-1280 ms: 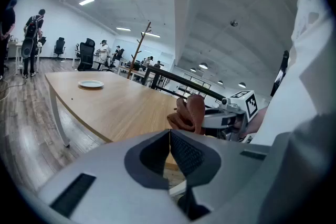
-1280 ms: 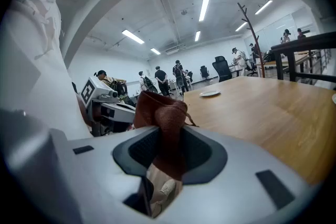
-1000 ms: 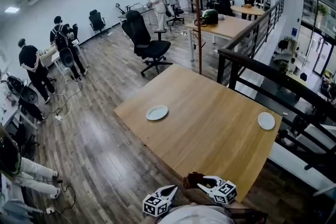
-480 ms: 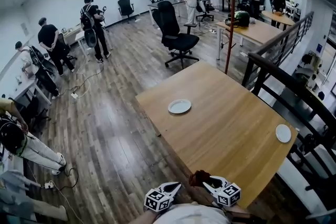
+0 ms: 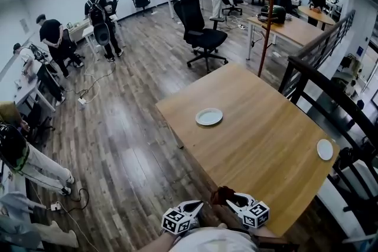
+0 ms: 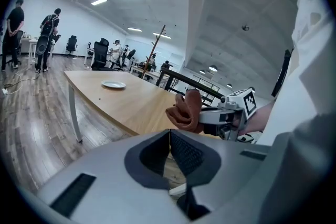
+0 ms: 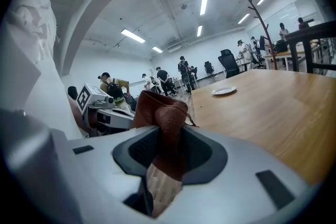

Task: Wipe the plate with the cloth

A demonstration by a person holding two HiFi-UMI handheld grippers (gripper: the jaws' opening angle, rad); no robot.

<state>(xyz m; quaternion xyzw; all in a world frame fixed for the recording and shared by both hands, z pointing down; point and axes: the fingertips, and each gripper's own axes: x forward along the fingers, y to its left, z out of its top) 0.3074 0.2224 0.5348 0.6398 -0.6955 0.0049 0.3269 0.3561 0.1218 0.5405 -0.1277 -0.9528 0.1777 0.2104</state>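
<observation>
While the right gripper (image 7: 169, 150) pinches the brown cloth (image 7: 160, 110) between its jaws, the left gripper (image 6: 169, 145) just beside it has its jaws pressed together. Well ahead of both, the white plate (image 5: 209, 117) lies on the wooden table (image 5: 260, 150), and a second plate (image 5: 325, 149) sits off to the right.

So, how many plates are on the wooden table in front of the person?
2. The first plate lies toward the left corner of the table. The second plate sits at its right corner. None seems to be hidden.
</observation>
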